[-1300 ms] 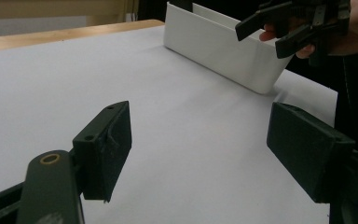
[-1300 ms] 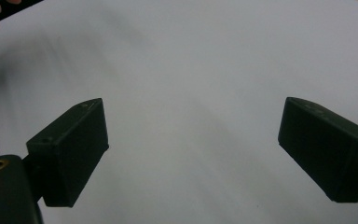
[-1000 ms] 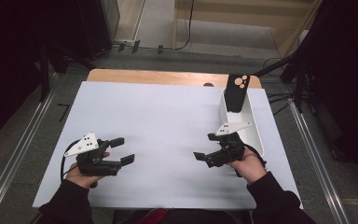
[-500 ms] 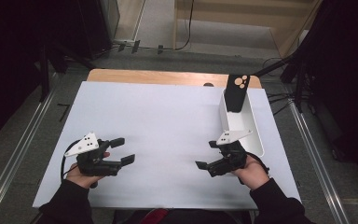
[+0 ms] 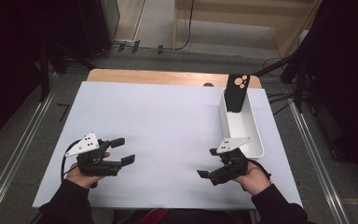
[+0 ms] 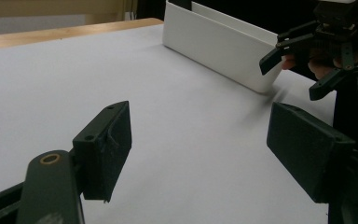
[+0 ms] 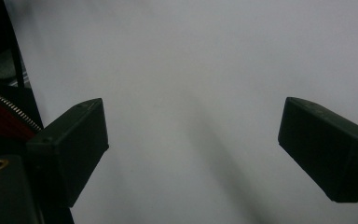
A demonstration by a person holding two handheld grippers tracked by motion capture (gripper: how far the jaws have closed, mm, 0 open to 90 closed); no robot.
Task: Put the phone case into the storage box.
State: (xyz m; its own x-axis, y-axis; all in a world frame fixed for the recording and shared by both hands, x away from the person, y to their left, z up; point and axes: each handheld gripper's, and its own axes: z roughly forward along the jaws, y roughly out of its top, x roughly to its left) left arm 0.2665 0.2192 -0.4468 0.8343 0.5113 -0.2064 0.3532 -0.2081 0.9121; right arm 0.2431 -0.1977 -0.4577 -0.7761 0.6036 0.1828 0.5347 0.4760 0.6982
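Note:
My left gripper [image 5: 123, 150] rests low over the near left of the white table sheet [image 5: 168, 121], open and with nothing between its jaws. In the left gripper view the same gripper [image 6: 205, 149] looks across bare white surface. My right gripper [image 5: 207, 163] hovers at the near right, just in front of the white bin [image 5: 257, 137], open and empty, pointing left toward the other hand. Its own camera shows this right gripper [image 7: 196, 144] wide apart over plain sheet. A black phone [image 5: 237, 93] stands upright at the bin's far end.
The white bin [image 6: 219, 46] and my right gripper [image 6: 298, 51] appear ahead in the left gripper view. A wooden table edge [image 5: 168, 77] runs behind the sheet. A red zipped garment [image 7: 4, 121] sits at the near edge. Metal rails [image 5: 23, 154] flank the table.
The right gripper has drawn back from beside the bin toward the near edge and a little lower. The left gripper has stayed put.

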